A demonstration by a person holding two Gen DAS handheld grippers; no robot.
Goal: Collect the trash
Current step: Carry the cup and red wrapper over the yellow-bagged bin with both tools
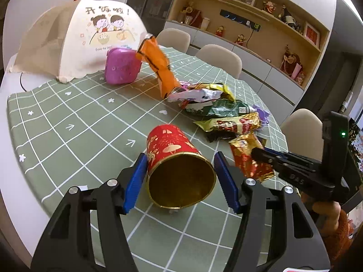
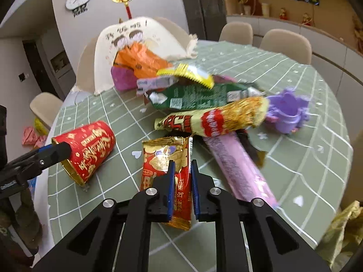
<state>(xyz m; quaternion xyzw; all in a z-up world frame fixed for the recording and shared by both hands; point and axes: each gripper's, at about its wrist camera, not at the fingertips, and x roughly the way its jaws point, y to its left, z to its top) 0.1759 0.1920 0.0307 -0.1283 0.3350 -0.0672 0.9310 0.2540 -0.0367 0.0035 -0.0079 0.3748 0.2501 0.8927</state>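
Red and gold, the paper cup [image 1: 179, 165] lies tipped on the desk [image 1: 90, 122], mouth toward the left tongs [image 1: 181, 179], which straddle it wide, only the left pad touching. The right tongs [image 2: 182, 181] pinch a red snack wrapper [image 2: 168, 170], just right of the cup.

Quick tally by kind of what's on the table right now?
Wrappers: 7 visible (orange, yellow, lilac, green, gold, pink, red packet in right claw)
Paper cups: 1 (red cup, between left claw's open fingers)
Plastic items: 2 (purple holder, magenta box)
Food covers: 1
Total: 11
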